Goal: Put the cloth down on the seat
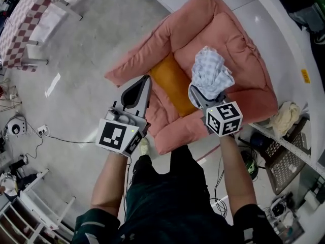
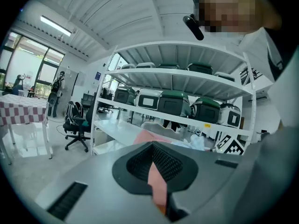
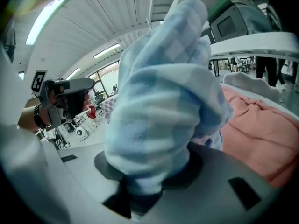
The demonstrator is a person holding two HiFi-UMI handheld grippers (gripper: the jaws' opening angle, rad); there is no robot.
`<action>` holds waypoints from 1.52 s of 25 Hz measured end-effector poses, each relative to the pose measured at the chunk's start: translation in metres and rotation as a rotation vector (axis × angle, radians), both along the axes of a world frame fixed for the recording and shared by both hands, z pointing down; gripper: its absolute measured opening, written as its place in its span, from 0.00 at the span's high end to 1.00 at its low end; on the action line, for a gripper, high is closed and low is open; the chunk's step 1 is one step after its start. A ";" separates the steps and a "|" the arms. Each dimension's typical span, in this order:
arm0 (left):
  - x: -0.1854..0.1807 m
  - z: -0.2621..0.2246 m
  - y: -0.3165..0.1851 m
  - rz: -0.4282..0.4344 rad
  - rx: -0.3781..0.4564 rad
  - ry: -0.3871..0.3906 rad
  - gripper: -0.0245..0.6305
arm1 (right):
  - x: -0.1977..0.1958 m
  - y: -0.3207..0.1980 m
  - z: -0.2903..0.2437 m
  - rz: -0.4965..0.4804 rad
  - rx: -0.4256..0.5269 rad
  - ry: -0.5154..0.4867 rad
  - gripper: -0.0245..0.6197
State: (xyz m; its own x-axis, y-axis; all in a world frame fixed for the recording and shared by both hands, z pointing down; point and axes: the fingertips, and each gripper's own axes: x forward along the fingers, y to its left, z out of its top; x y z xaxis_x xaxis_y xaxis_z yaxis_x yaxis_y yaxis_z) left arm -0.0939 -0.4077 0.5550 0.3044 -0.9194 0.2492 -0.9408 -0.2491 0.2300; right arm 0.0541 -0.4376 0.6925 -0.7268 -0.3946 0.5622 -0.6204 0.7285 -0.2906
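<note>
Your right gripper [image 1: 202,93] is clamped on the checked blue-and-white cloth [image 1: 209,70]. In the right gripper view the cloth [image 3: 159,101] fills the gap between the jaws and stands up out of them in a bunched wad, so the right gripper [image 3: 149,181] has a firm hold. The cloth is still in your grip over the pink cushioned seat [image 1: 238,50], just beside the right end of the orange cushion [image 1: 175,83]. Can't tell whether the wad touches the padding.

Your left gripper [image 1: 147,81] is empty. In its own view the jaws of the left gripper [image 2: 154,171] are closed together, with only a thin slit between them showing pink. Its tip points at the seat's left arm, near the orange cushion and well apart from the cloth.
</note>
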 end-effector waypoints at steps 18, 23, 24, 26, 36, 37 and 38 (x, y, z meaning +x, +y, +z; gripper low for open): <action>0.007 0.104 -0.023 -0.028 -0.107 0.016 0.96 | -0.023 -0.031 0.193 -0.150 -0.032 0.322 0.70; -0.005 0.109 -0.023 -0.054 -0.126 0.022 0.96 | -0.048 -0.017 0.222 -0.245 -0.091 0.338 0.68; -0.007 0.110 -0.022 -0.060 -0.129 0.021 0.96 | -0.053 -0.014 0.227 -0.264 -0.106 0.339 0.68; -0.011 0.111 -0.020 -0.068 -0.137 0.016 0.96 | -0.062 -0.006 0.237 -0.296 -0.131 0.337 0.66; -0.015 0.100 -0.008 -0.071 -0.142 0.010 0.96 | -0.073 0.006 0.235 -0.384 -0.230 0.472 0.50; -0.014 0.097 -0.008 -0.067 -0.137 0.013 0.96 | -0.071 0.006 0.230 -0.386 -0.227 0.482 0.49; -0.013 0.093 -0.006 -0.061 -0.130 0.016 0.96 | -0.069 0.006 0.225 -0.384 -0.226 0.488 0.49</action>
